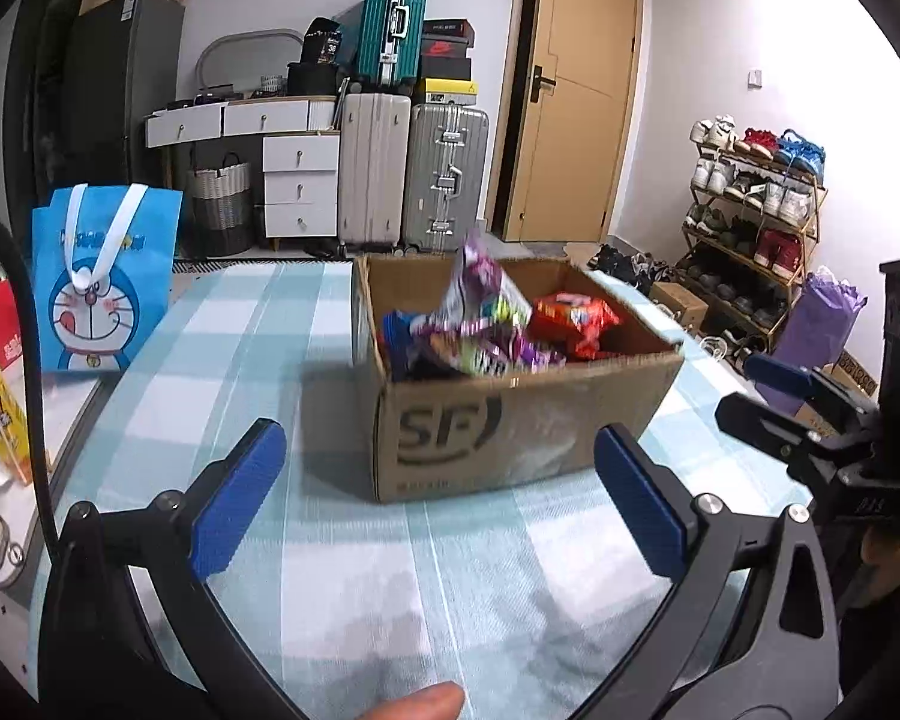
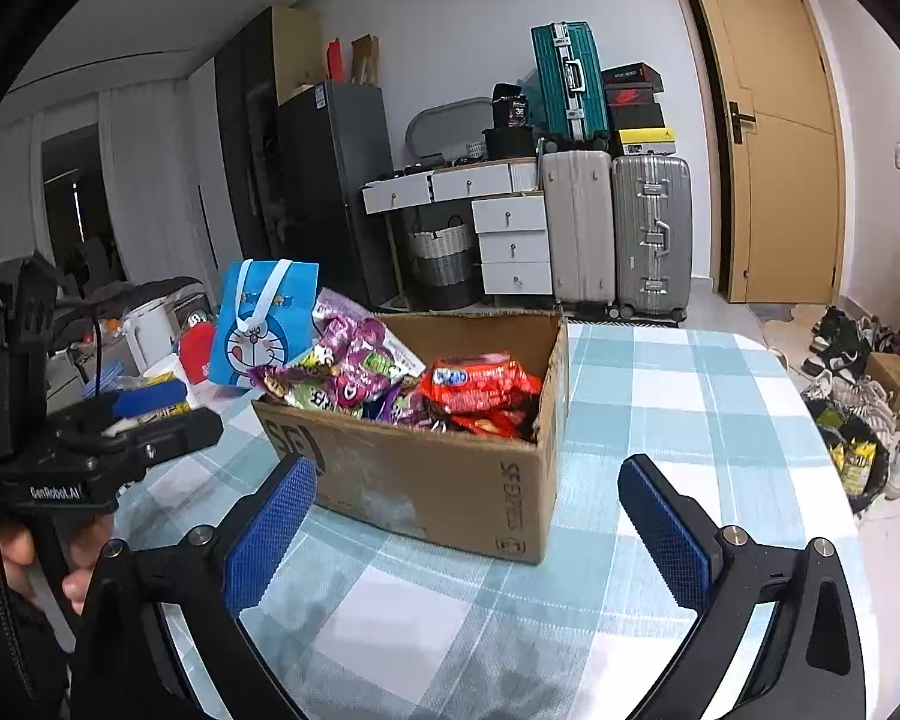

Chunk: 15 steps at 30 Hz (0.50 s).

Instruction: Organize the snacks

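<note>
Both grippers empty, snack box straight ahead of them on the checked counter

From the left: the left gripper (image 1: 438,498) has its jaws spread wide with nothing between them, and the cardboard box (image 1: 528,432) sits just beyond its blue pads (image 1: 240,498), dead ahead, its printed front wall square to this gripper. The box's long axis runs across that view, so the opening lies past the near wall. Inside, purple snack packets (image 1: 486,312) pile up at left and centre, one standing above the rim, with a red packet (image 1: 576,315) at the right. The right gripper (image 2: 468,534), jaws likewise wide and empty, meets the box corner-on, slightly left of its centreline. By my reading the left gripper stands nearer the purple packets, the right nearer the red.
</note>
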Motion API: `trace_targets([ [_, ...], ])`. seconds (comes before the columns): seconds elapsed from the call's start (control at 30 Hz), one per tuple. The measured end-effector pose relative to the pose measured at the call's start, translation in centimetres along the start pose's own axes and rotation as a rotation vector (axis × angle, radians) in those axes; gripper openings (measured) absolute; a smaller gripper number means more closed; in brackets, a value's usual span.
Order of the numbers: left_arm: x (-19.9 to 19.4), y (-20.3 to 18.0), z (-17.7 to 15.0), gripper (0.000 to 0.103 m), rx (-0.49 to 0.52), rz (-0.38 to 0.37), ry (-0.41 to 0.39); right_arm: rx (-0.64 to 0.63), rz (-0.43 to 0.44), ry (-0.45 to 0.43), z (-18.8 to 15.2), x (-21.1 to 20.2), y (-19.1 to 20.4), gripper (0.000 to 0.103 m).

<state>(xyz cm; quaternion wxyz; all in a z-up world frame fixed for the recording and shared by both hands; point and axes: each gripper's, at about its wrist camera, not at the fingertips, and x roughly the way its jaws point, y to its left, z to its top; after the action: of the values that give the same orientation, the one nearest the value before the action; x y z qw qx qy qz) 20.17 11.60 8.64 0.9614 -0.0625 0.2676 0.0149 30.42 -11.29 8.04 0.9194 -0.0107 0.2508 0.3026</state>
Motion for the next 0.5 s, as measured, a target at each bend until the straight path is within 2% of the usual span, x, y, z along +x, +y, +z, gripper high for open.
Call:
trace_targets([
  [0.07, 0.2, -0.2, -0.7, 0.103, 0.008, 0.012, 0.004, -0.002, -0.006, 0.000, -0.7, -0.1, 0.1, 0.103],
  [0.33, 0.3, -0.4, -2.1, 0.103, 0.000, 0.027, -0.110, -0.016, 0.009, -0.037, -2.4, -0.6, 0.2, 0.103],
  [0.5, 0.5, -1.3, -2.1, 0.103, 0.033, 0.031, -0.125, -0.004, 0.011, -0.072, -2.8, -0.9, 0.0, 0.103],
])
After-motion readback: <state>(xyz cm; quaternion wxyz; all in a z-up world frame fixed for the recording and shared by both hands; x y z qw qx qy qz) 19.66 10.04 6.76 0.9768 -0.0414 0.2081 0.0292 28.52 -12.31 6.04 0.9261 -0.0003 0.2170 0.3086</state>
